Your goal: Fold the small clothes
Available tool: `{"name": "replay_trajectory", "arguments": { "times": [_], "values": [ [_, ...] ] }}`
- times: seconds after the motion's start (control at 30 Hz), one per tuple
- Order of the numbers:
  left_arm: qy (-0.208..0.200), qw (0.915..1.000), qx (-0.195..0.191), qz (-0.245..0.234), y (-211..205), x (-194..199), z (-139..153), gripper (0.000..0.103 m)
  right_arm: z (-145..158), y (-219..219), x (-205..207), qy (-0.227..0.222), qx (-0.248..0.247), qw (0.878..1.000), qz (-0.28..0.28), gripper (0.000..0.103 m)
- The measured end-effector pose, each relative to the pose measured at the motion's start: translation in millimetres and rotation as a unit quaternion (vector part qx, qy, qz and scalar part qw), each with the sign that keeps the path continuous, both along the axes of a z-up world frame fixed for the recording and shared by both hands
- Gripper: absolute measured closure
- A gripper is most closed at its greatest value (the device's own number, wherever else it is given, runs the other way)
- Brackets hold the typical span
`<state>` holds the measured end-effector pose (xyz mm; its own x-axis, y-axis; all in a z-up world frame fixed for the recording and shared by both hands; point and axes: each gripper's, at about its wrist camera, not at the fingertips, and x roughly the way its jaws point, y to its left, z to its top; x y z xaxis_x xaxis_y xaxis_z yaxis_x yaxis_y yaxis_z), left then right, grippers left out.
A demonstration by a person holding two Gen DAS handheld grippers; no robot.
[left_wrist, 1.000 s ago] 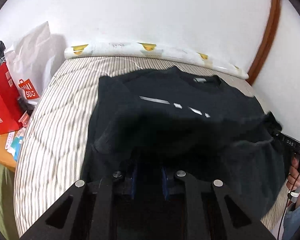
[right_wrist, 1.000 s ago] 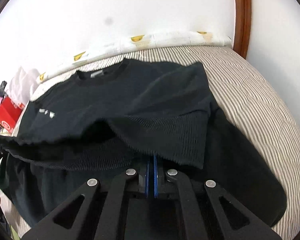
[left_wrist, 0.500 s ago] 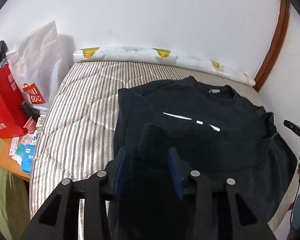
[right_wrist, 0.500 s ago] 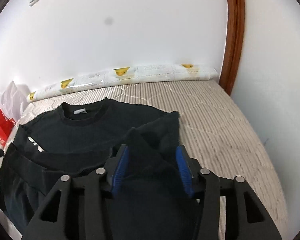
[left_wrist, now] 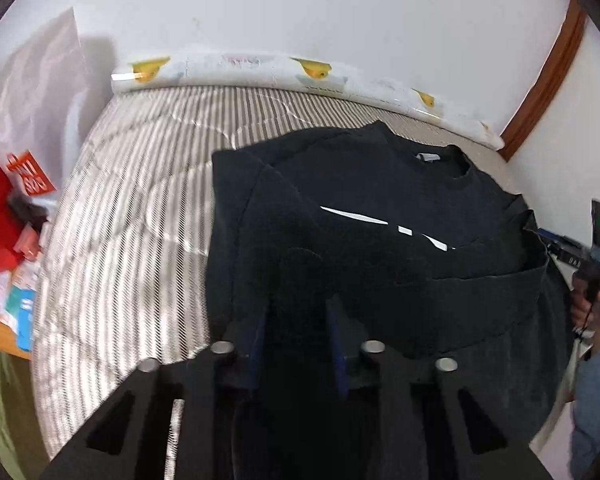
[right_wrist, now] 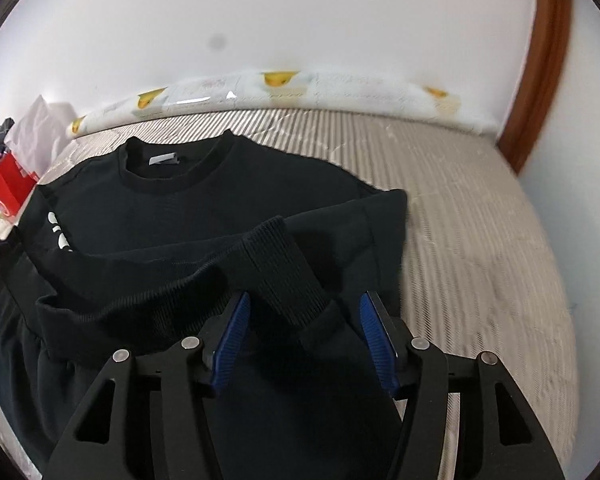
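A black sweatshirt (left_wrist: 380, 208) with white chest lettering lies on the striped bed (left_wrist: 140, 208), neck toward the wall. Its lower part is folded up over the chest, the ribbed hem (right_wrist: 148, 300) running across. My left gripper (left_wrist: 296, 320) is open over the near left part of the garment, dark cloth lying between its blue pads. My right gripper (right_wrist: 304, 320) is open, with a ribbed cuff (right_wrist: 284, 264) lying loose between its blue pads (right_wrist: 232, 332). The sweatshirt also fills the right wrist view (right_wrist: 204, 208). The right gripper shows at the left wrist view's right edge (left_wrist: 592, 256).
A rolled white mat with yellow prints (left_wrist: 300, 76) lies along the wall at the bed's head. Red and white shopping bags (left_wrist: 16, 168) and clutter stand left of the bed. A brown door frame (right_wrist: 540, 60) rises at the right.
Both grippers opened and let go of the sweatshirt's hem, which now lies folded up over the chest. Both then drew back toward the near edge.
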<state>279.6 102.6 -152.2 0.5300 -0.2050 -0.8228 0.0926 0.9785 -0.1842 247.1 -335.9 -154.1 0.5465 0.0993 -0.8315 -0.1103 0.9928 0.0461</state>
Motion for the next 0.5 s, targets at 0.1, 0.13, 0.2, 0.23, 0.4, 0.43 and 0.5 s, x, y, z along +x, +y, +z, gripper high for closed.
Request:
{"name": "replay_trajectory", "arguments": {
  "times": [0.1, 0.13, 0.2, 0.23, 0.4, 0.43, 0.5],
  "values": [
    [-0.028, 0.9993, -0.004, 0.026, 1.3, -6.4, 11.9, 0.094, -2.4, 5.8, 7.9, 0.007, 0.001, 1.000, 0.014, 0.075],
    [-0.037, 0.9989, -0.005, 0.030, 1.7, -7.4, 15.7, 0.094, -0.2, 8.4, 8.1, 0.003, -0.004, 1.000, 0.015, 0.083],
    [-0.058, 0.9974, 0.008, 0.042, 0.4, -9.7, 24.3, 0.095, 10.2, 8.6, 3.9, -0.023, -0.004, 1.000, 0.018, 0.088],
    [-0.066, 0.9965, 0.012, 0.049, 0.6, -8.4, 27.5, 0.095, 15.9, 6.8, 2.7, -0.034, -0.002, 0.999, 0.014, 0.089],
    [-0.089, 0.9915, -0.003, 0.095, 2.7, 13.5, 40.8, 0.095, 42.1, -17.4, 8.7, -0.063, 0.035, 0.997, -0.035, 0.090],
    [-0.092, 0.9909, -0.004, 0.098, 2.3, 18.9, 42.3, 0.095, 45.4, -21.9, 11.9, -0.068, 0.040, 0.996, -0.047, 0.090],
    [-0.099, 0.9902, 0.007, 0.099, -3.8, 35.9, 43.2, 0.095, 47.7, -28.4, 20.6, -0.067, 0.053, 0.994, -0.065, 0.090]
  ]
}}
